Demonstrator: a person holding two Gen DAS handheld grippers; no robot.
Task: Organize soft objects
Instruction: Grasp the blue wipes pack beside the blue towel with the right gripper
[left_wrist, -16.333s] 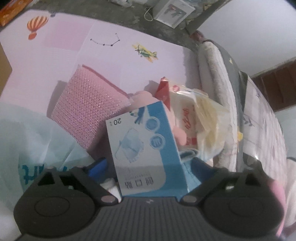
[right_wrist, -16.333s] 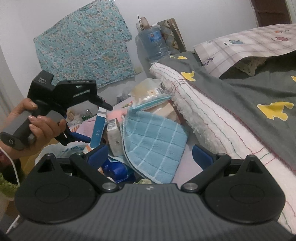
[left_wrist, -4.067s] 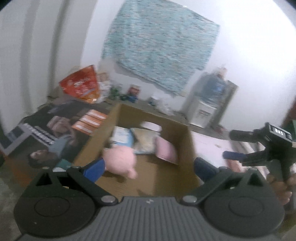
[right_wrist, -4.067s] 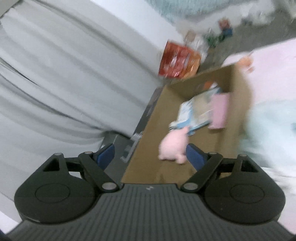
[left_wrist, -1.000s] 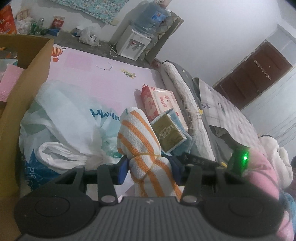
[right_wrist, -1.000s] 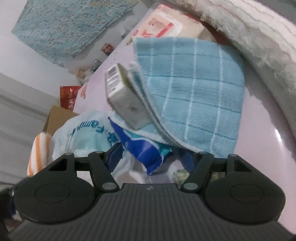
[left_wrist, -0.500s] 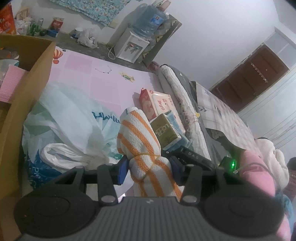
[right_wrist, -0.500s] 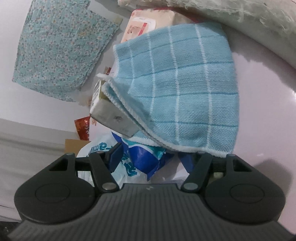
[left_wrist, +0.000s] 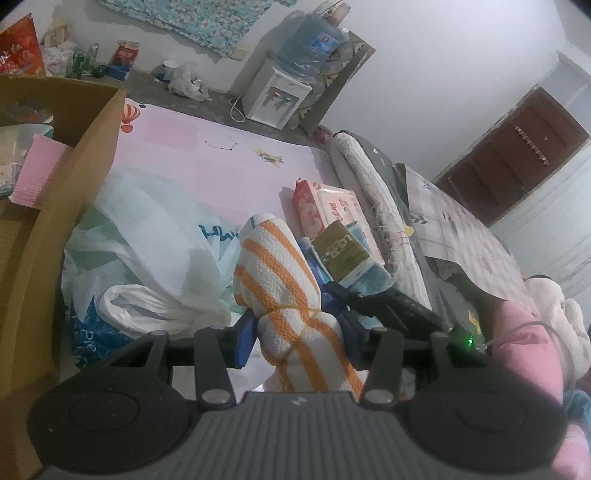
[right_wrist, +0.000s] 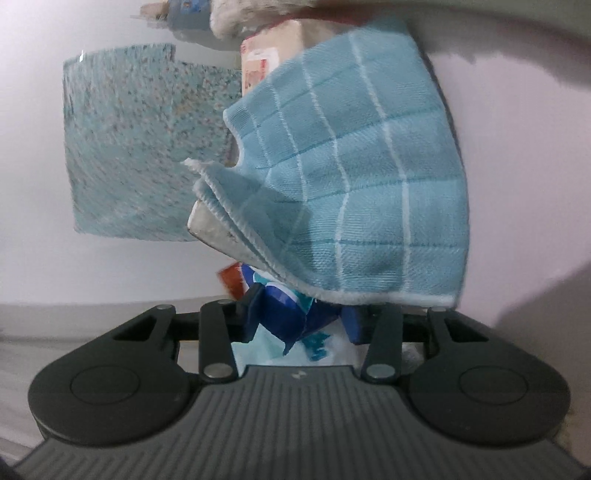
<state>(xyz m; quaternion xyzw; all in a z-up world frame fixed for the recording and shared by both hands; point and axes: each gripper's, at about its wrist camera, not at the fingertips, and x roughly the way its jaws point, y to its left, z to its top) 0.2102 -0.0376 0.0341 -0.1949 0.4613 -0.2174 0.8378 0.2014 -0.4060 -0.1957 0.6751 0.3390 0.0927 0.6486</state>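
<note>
- Since a second ago the right gripper (right_wrist: 301, 325) has dropped lower and rolled over, so the blue cloth (right_wrist: 362, 177) now fills the upper right of its view with the wall hanging turned on its side at upper left.
- Its jaws are closing at this moment. Between them sits a dark blue packet (right_wrist: 286, 314), tucked under the lower hem of the blue cloth; the left finger (right_wrist: 251, 314) looks to be against it, but whether both pads press yet I cannot tell.
- A pale box (right_wrist: 214, 229) pokes out from under the cloth's left edge, touching it.
- The left gripper (left_wrist: 301, 332) has not shifted over that second. It is clamped on the striped towel (left_wrist: 284, 273), an orange-and-white roll tied with a thin band, standing up between the fingers at lower centre of the left view.
- The cardboard box (left_wrist: 74, 177) runs down the left edge of that view, with pink items inside at upper left. White plastic bags (left_wrist: 147, 258) lie between it and the towel.
- Right of the towel, in the middle of the frame, the pile remains: a wipes pack (left_wrist: 332, 210), an olive carton (left_wrist: 340, 251) and the blue cloth beneath it.
- The right gripper's dark body shows just right of the towel, low into that pile.
- My reading: one soft thing is already in hand and a second pick is under way, so both could go to the box together. The risk is the cloth or pale box dragging along with the packet.
</note>
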